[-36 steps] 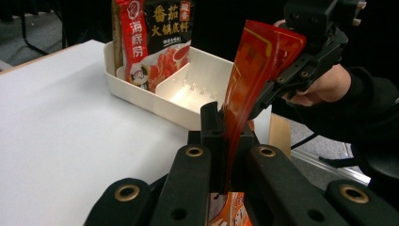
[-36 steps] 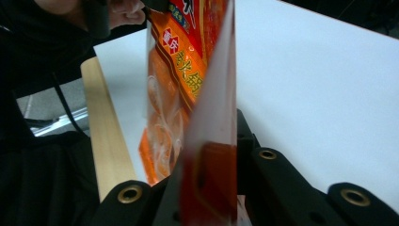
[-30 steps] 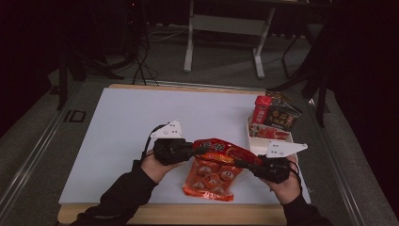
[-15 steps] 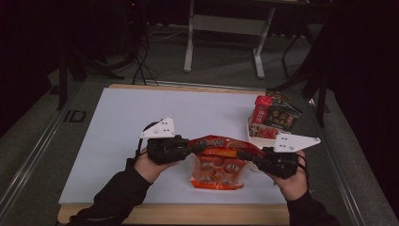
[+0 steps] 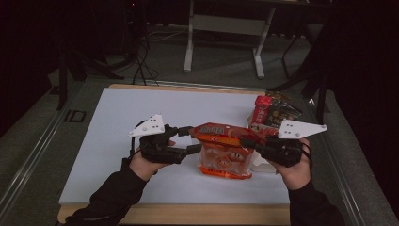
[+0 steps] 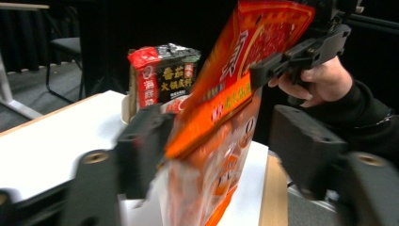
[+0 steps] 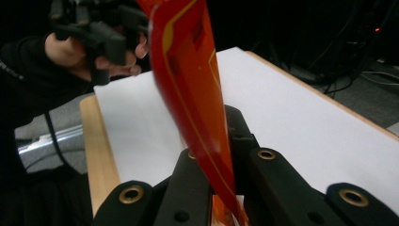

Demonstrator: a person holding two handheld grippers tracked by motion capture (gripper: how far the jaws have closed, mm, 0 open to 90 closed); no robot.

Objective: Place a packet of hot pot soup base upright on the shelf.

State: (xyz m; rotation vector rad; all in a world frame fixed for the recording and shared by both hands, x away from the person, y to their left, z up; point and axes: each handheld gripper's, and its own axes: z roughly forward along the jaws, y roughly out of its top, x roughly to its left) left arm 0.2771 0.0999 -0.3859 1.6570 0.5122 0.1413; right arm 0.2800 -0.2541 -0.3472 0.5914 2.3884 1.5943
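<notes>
An orange snack bag [image 5: 222, 151] hangs upright above the white table [image 5: 113, 141], lifted by its top edge. My right gripper [image 5: 245, 141] is shut on the bag's top right corner, and in the right gripper view its jaws [image 7: 214, 165] pinch the thin orange edge [image 7: 188, 70]. My left gripper [image 5: 188, 140] sits at the bag's top left corner. Its jaws have just been opening and now stand wide apart, with the bag [image 6: 226, 94] between them and the right-hand pad clear of it. My left gripper [image 6: 221, 150] no longer presses on the bag.
A red and black noodle packet [image 5: 270, 110] stands in a pale container [image 6: 124, 107] at the table's right edge, just behind my right hand. The wooden table edge [image 5: 188, 214] runs along the near side. Desk legs and cables lie on the floor beyond.
Both hands rose and the bag went from lying on the table to hanging upright. The left jaws, shut on the bag's corner before, now stand apart. The right grip is unchanged.
</notes>
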